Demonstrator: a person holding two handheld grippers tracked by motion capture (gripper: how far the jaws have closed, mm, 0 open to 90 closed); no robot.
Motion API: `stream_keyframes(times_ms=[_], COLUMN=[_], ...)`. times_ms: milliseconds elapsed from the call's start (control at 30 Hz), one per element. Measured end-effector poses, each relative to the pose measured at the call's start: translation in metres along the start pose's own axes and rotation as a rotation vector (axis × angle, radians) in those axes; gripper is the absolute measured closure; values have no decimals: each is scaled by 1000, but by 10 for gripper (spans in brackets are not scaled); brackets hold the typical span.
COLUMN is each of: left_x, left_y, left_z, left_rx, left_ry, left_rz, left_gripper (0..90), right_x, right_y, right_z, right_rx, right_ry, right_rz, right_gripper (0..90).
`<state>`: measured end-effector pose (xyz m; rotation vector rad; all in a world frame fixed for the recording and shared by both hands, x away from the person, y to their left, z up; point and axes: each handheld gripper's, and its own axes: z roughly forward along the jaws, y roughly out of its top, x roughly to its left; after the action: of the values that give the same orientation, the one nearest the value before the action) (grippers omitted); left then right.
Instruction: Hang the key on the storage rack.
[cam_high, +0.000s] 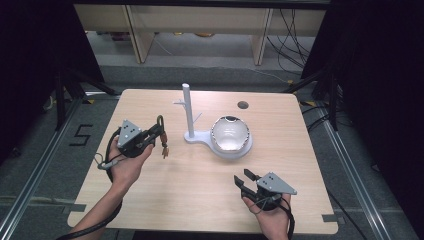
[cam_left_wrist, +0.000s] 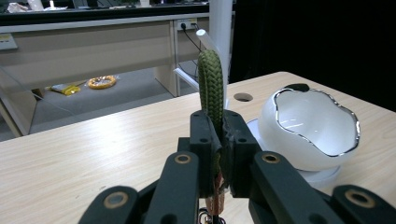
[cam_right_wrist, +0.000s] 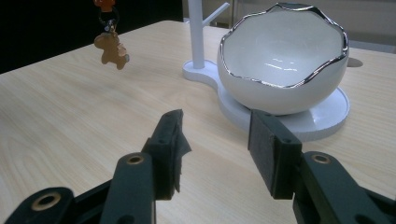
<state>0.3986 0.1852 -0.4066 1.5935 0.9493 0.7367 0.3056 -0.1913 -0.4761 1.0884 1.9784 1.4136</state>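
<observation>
A: Containers?
B: One. White eggshell-shaped bowl (cam_high: 229, 133) with a jagged silver rim, on the round end of a white stand base (cam_high: 235, 151), right of the table's (cam_high: 200, 195) centre. Inside shows only white glaze and reflections; nothing in it that can be seen.

A: What's around it?
B: A white post (cam_high: 188, 107) with short side pegs rises from the narrow end of the same base, just left of the bowl. A round cable hole (cam_high: 243, 105) sits near the far edge, behind the bowl. Nothing lies between the right gripper and the bowl in the right gripper view, just bare wood.

A: Left gripper?
B: The left gripper (cam_high: 159, 134) is held above the table's left half, by the left hand (cam_high: 125, 162). Its jaws are closed tight on a green braided cord loop (cam_left_wrist: 211, 86); the loop stands up above the pads. Below them a ring and a small brown figure charm (cam_right_wrist: 111, 49) hang clear of the surface. In the left gripper view the loop lines up in front of the post, but the high view shows them apart.

A: Right gripper?
B: The right gripper (cam_high: 244, 177) is near the table's near right corner, in the right hand (cam_high: 270, 212). Its jaws are spread wide, nothing between them, aimed toward the bowl and well short of it.
</observation>
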Motion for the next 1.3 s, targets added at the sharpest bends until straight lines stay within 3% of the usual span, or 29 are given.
stream_keyframes(times_ms=[133, 167, 233, 267, 333, 400, 600, 733, 900, 1300], left_x=[1, 1, 1, 0, 0, -1, -2, -3, -3, -11], left_y=[2, 2, 3, 3, 4, 5, 8, 11, 15, 23], left_z=[5, 6, 9, 10, 13, 16, 28, 36, 45, 57], left_rx=[3, -1, 4, 3, 6, 7, 18, 21, 30, 21], left_ry=[14, 18, 22, 22, 33, 42, 67, 83, 100, 109], left_rz=[7, 8, 1, -1, 10, 11, 15, 16, 26, 46], left_gripper=[836, 835, 836, 835, 836, 835, 836, 836, 835, 834], right_x=[-1, 2, -2, -1, -2, 1, -2, -2, -4, -5], right_y=[0, -1, -1, -1, -2, -2, -2, -3, -4, -4], right_z=[0, -2, 0, -1, -1, -1, 0, -1, -1, -1], right_rx=[2, 18, 3, 12, 5, 10, 8, 2, -3, -8], right_ry=[5, -4, -1, 12, 1, 0, 13, 15, 14, 21], right_rz=[5, 38, -5, 17, 2, 38, 16, 42, 35, 48], right_gripper=[560, 560, 560, 560, 560, 561, 560, 560, 560, 558])
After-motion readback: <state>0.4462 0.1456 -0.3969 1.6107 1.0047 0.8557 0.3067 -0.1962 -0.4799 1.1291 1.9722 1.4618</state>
